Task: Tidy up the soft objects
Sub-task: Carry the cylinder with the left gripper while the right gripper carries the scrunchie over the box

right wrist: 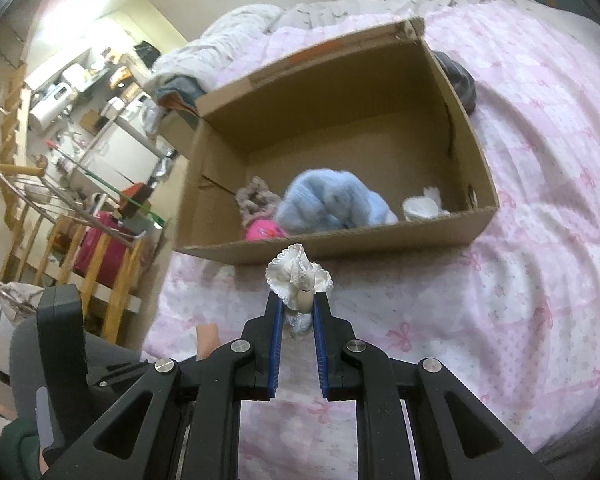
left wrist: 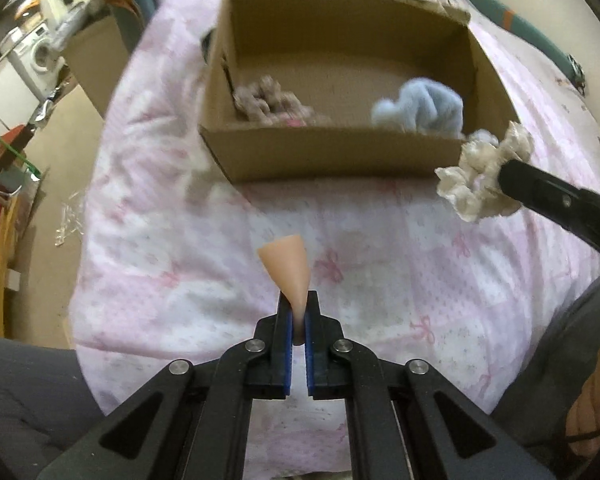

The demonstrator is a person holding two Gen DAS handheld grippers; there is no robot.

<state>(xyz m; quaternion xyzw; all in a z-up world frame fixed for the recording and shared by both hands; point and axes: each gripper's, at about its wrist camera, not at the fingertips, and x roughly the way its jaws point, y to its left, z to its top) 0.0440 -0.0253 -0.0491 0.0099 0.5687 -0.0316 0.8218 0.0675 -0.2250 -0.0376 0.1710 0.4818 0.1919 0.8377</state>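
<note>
The left gripper [left wrist: 299, 312] sits at the bottom middle of the left wrist view. Its two black fingers with blue pads [left wrist: 287, 344] are pressed tight on a small, soft, peach-coloured cone-shaped piece [left wrist: 287, 265]. The wide end of the piece sticks up past the fingertips, above the pink and white bed cover with little bows [left wrist: 380, 272].

The right gripper [right wrist: 298, 304] fills the bottom middle of the right wrist view. Its fingers pinch a cream-white frilly cloth scrunchie [right wrist: 299, 272]. The frills puff out above the fingertips, just in front of the near wall of the box. In the left wrist view the same scrunchie [left wrist: 482, 176] shows at the right side, held at the tip of the black right gripper [left wrist: 512, 178], next to the box's near right corner.

An open brown cardboard box [left wrist: 332, 156] stands on the bed cover in the upper middle of both views. Inside it, on the left, lies a grey-brown fuzzy scrunchie [left wrist: 268, 100]. A fluffy light blue soft thing [left wrist: 420, 108] lies toward the right. The right wrist view also shows a bright pink soft thing [right wrist: 264, 230] by the near wall and a small white soft thing [right wrist: 422, 206] in the near right corner.

A dark grey cloth [right wrist: 458, 76] lies on the bed behind the box, at its right side. A washing machine [left wrist: 36, 56] is far off at the upper left of the left wrist view.
</note>
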